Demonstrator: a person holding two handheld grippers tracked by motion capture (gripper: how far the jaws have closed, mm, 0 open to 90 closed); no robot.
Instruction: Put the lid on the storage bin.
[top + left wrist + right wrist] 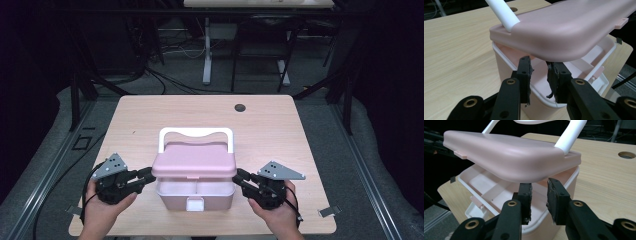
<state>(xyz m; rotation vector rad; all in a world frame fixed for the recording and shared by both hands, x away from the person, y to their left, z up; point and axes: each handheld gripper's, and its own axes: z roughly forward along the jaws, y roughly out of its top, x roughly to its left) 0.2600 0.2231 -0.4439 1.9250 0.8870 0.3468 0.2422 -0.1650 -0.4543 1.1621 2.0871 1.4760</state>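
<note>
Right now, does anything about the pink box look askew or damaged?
The box's lid sits tilted, front edge lifted off the base. The pads on the left tongs look frayed. Nothing spilled.

One pink storage box (pixel 194 192) with one pink lid (pixel 194 161) and one white carrying handle (pixel 195 133). Two inner compartments visible in the box. One white front latch (pixel 194 203). Two hand-held grippers: left gripper (pixel 148 175), right gripper (pixel 239 176), each with two black jaws. One wooden table (pixel 270 125) with one round cable hole (pixel 240 107).
</note>
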